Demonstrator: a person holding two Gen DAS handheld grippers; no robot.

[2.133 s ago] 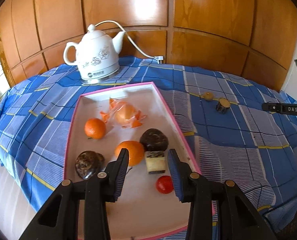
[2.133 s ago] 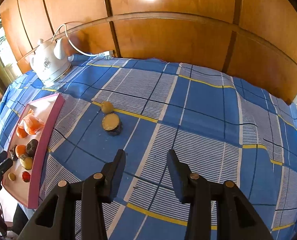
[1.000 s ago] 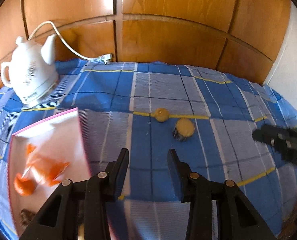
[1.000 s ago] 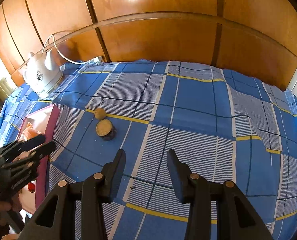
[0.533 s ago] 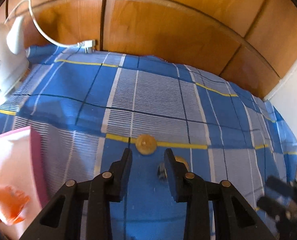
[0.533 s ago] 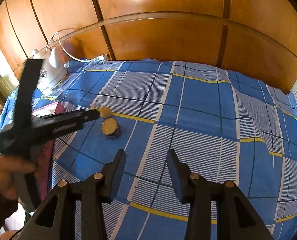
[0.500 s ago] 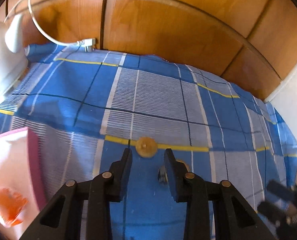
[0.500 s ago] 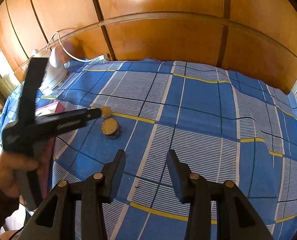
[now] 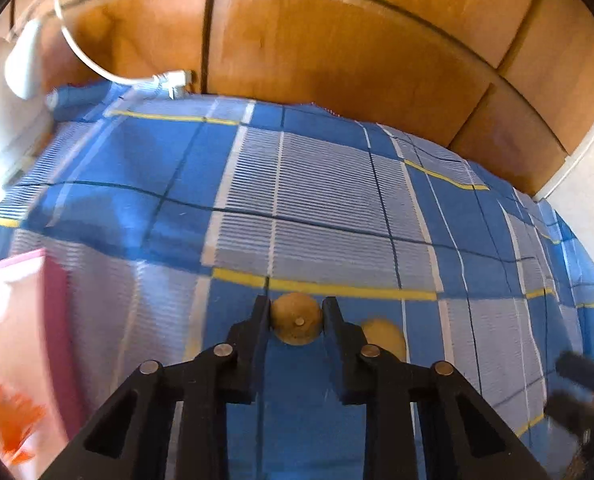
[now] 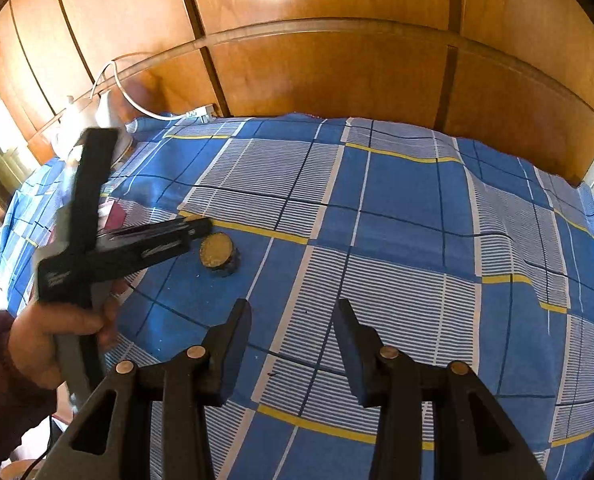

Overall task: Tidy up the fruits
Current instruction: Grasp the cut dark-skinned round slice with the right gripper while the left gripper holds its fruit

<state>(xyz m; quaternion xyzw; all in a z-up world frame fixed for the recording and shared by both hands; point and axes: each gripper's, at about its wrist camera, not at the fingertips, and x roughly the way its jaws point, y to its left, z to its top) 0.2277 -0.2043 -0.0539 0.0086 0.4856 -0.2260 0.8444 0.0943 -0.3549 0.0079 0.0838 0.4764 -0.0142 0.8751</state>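
A small round tan fruit (image 9: 295,318) lies on the blue checked cloth (image 9: 321,200). My left gripper (image 9: 295,306) straddles it, jaws closing, and both pads touch its sides. Just to its right lies a halved fruit (image 9: 383,338) with a tan cut face and a dark rind. In the right wrist view that half (image 10: 217,250) shows plainly, and the left gripper's fingers (image 10: 169,240) hide the small fruit. My right gripper (image 10: 292,312) hangs open over bare cloth nearer the front, nothing between its fingers.
A white kettle (image 9: 5,120) with a cable stands at the far left by the wooden panelled wall (image 9: 337,60). A pink-rimmed white tray (image 9: 53,320) with something orange (image 9: 13,412) lies left. A person's hand (image 10: 57,332) holds the left gripper.
My left gripper has come forward and down onto the small tan fruit, and its jaws have narrowed until they meet the fruit's sides. The right gripper has stayed put.
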